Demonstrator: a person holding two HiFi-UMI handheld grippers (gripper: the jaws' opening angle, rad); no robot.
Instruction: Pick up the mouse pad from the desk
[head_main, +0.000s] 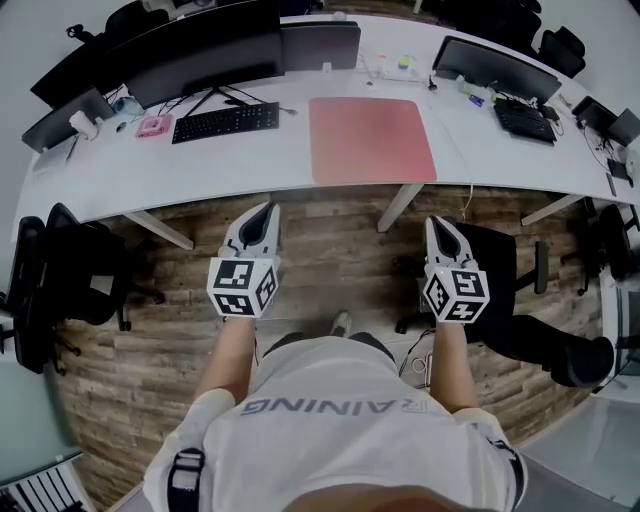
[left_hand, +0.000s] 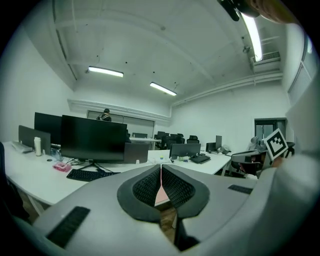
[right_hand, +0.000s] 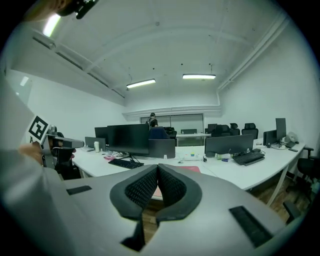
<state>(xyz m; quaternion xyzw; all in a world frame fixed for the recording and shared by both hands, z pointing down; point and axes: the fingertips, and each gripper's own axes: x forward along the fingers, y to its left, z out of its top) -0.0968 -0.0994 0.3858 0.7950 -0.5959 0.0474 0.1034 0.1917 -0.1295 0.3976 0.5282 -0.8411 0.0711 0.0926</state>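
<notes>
Ahead, between the left gripper (head_main: 266, 212) and right gripper (head_main: 436, 228), both pinched closed and empty, the pink mouse pad (head_main: 372, 140) lies flat on the desk (head_main: 250, 162), nearer the right.

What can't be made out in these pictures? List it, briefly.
- Mouse pad: left gripper view, all but a sliver hidden behind the left gripper, jaws shut.
- Small items beyond the pad: head view, too small to identify.
- Pink object by the keyboard: head view, too small to name.
</notes>
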